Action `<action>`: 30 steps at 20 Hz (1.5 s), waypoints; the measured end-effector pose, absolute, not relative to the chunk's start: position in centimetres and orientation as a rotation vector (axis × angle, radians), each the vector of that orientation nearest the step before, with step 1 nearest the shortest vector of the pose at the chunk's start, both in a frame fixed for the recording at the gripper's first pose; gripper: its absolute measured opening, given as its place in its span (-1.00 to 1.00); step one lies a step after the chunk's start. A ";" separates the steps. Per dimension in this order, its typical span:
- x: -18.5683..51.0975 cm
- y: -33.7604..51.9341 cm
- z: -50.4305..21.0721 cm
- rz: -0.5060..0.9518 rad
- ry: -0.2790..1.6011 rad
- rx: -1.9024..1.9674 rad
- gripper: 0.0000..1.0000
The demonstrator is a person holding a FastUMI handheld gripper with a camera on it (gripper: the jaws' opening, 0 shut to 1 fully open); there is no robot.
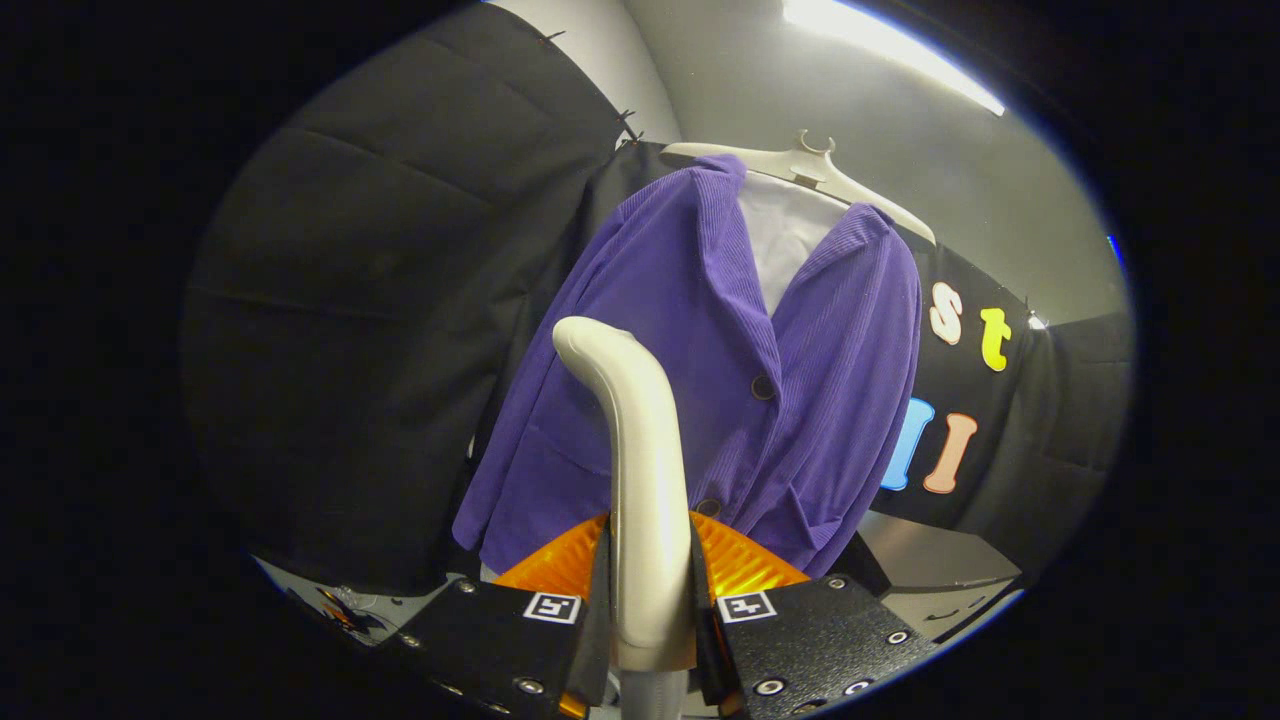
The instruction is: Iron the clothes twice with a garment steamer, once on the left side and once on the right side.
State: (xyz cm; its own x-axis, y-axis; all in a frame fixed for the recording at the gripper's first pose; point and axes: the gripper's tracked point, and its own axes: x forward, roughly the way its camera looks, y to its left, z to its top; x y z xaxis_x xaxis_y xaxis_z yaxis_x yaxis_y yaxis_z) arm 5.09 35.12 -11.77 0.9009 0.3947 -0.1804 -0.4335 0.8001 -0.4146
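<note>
Between the fingers [600,600] — the steamer [640,480], squeezed tight from both sides.
Ahead hangs a purple jacket [700,380] on a hanger [800,170] — no brand readable.

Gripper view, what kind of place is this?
Likely a cloth-walled recording booth set up for garment steaming: a purple jacket hangs on a white hanger, and the gripper clamps a steamer handle.

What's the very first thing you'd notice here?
The big purple jacket, hanging on a pale hanger against the black booth wall, just beyond the fingers. Next, the cream steamer handle rising in front of it, clamped between the gripper fingers, with orange plastic glowing behind its base.
</note>
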 end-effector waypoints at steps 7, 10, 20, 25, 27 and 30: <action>3.2 34.3 -16.6 0.478 0.166 -0.514 -0.30; 2.5 34.1 -18.4 0.494 0.185 -0.532 -0.30; 1.3 31.8 -25.0 0.491 0.339 -0.517 -0.29; -0.2 29.4 -26.7 0.473 0.422 -0.481 -0.29; -1.1 27.4 -26.5 0.462 0.445 -0.459 -0.29; -2.1 23.6 -25.5 0.430 0.472 -0.399 -0.29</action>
